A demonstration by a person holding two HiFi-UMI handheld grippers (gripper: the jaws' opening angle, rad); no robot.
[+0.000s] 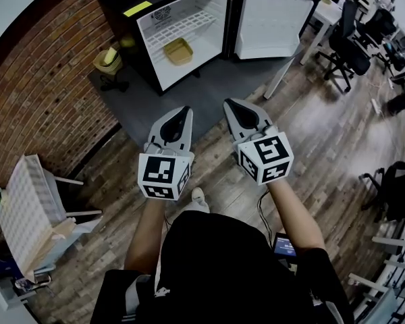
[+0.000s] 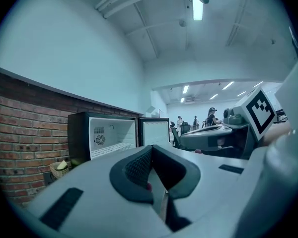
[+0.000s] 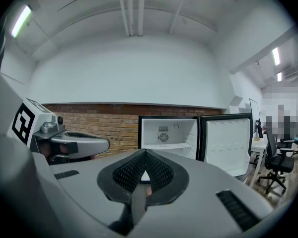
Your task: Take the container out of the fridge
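The left gripper [image 1: 182, 111] is hovering over the wood floor [image 1: 310, 133] with its jaws clenched pad against pad and nothing between them. The right gripper [image 1: 231, 104] is hovering just beside it, its jaws likewise pressed together and empty. Both are pointing toward the fridge [image 1: 121, 5] and standing well apart from it.

The fridge door [image 1: 266, 25] is standing fully open. The container [image 1: 178, 50], yellow and shallow, is sitting inside the compartment on the lower level, below the wire shelf [image 1: 182, 24].

Markings:
- A yellow label [image 1: 137, 9] is lying on the black top of the fridge; its print is too small to read.
- A round grille [image 1: 161, 15] is showing on the fridge's back wall; the small marks next to it are not legible.
- The marker cubes [image 1: 163, 174] on the grippers are displaying black-and-white square patterns, not text.

A basket [image 1: 108, 59] is standing against the brick wall [image 1: 47, 86], just beside the fridge.
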